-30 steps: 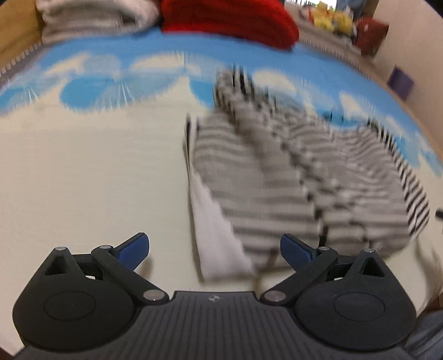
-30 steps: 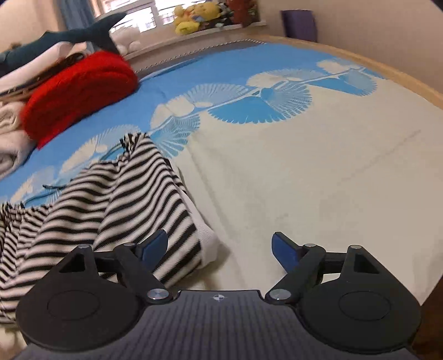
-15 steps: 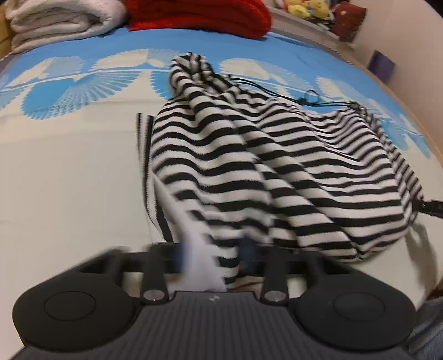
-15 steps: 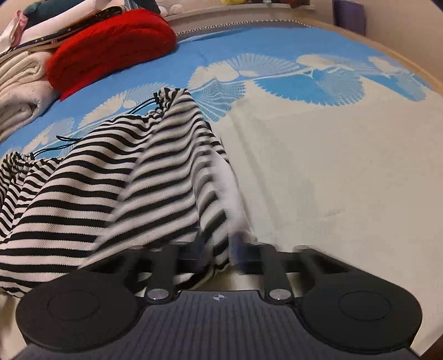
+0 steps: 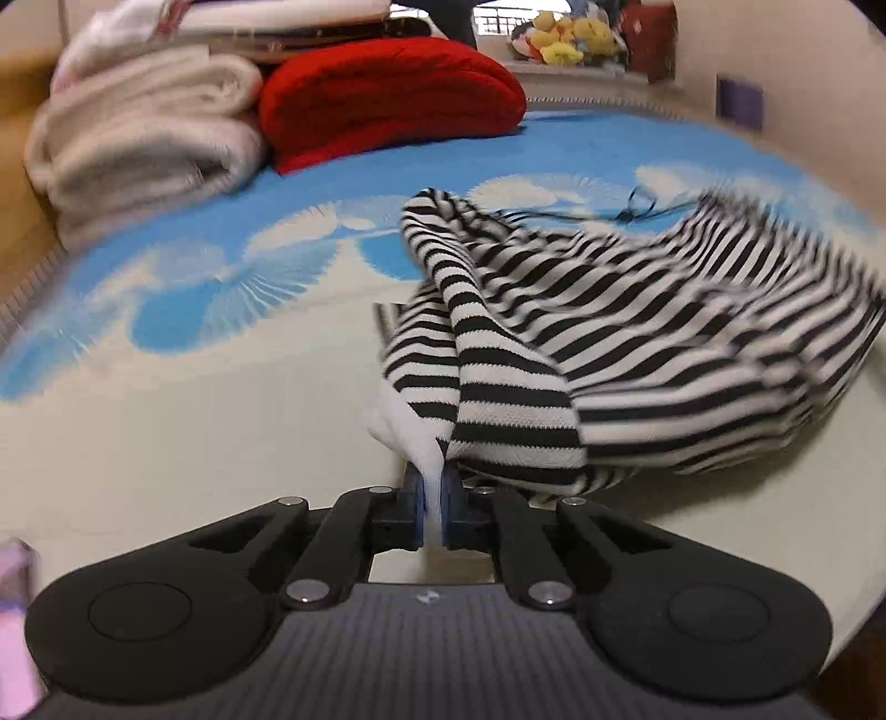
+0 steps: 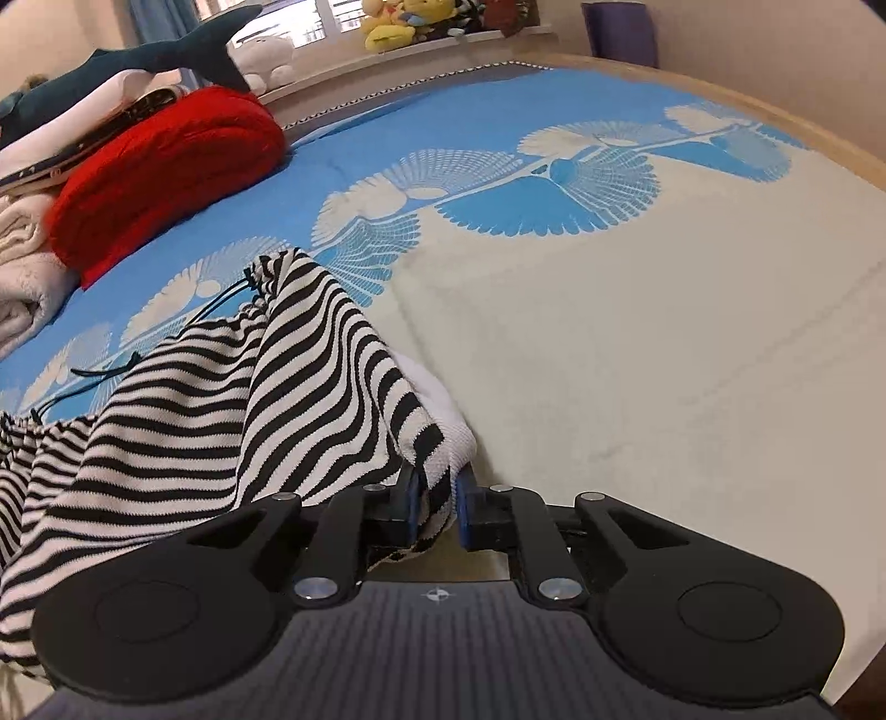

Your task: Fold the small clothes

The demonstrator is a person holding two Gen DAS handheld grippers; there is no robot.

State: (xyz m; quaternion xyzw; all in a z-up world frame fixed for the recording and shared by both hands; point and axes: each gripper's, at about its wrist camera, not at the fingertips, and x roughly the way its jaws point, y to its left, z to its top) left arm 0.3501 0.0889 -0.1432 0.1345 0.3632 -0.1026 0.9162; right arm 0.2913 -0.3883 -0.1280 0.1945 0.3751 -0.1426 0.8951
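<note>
Both grippers pinch the black-and-white striped knit garment (image 5: 581, 343).
Left gripper (image 5: 433, 512) is clamped on its white hem; right gripper (image 6: 434, 507) is closing on another hem corner.

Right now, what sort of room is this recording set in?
Most likely a bedroom. The striped garment lies on a bed-like surface under a blue and cream patterned cover, folded blankets and a red throw are piled at its far end, and plush toys line the windowsill.
</note>
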